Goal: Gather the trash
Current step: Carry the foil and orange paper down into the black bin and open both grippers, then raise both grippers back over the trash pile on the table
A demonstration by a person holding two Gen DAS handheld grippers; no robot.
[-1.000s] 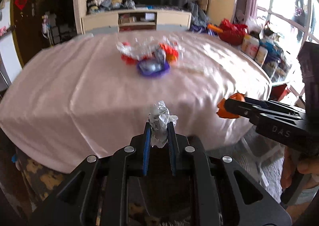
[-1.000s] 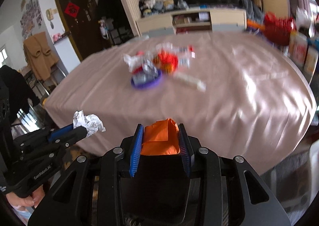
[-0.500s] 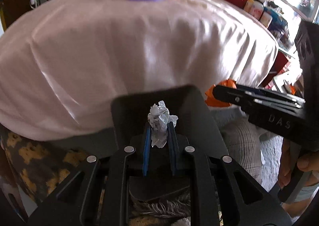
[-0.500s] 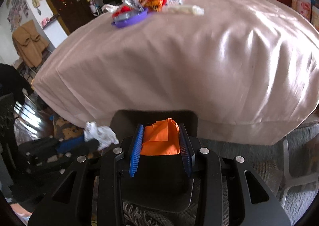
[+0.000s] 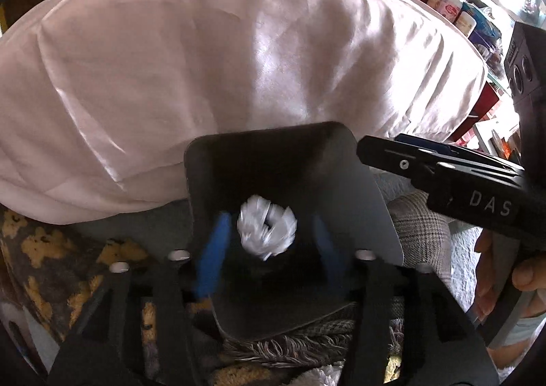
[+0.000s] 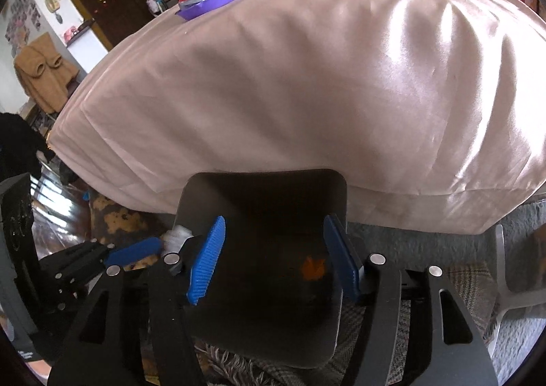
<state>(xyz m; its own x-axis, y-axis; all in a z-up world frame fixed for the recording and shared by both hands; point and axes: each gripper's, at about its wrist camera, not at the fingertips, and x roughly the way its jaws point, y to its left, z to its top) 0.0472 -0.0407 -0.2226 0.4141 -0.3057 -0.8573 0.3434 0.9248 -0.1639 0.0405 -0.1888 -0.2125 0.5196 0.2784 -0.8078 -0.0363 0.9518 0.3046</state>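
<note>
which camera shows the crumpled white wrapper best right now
The left wrist view: the white wrapper sits centered, blurred, between the open left tongs over the dark bin. The right wrist view shows only a white sliver at the bin's left edge.

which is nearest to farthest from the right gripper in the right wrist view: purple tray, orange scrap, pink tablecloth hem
1. orange scrap, down inside the dark bin, right between the open fingers of the right gripper.
2. pink tablecloth hem, hanging just behind the bin's far rim.
3. purple tray, up on the tabletop, far left.
</note>
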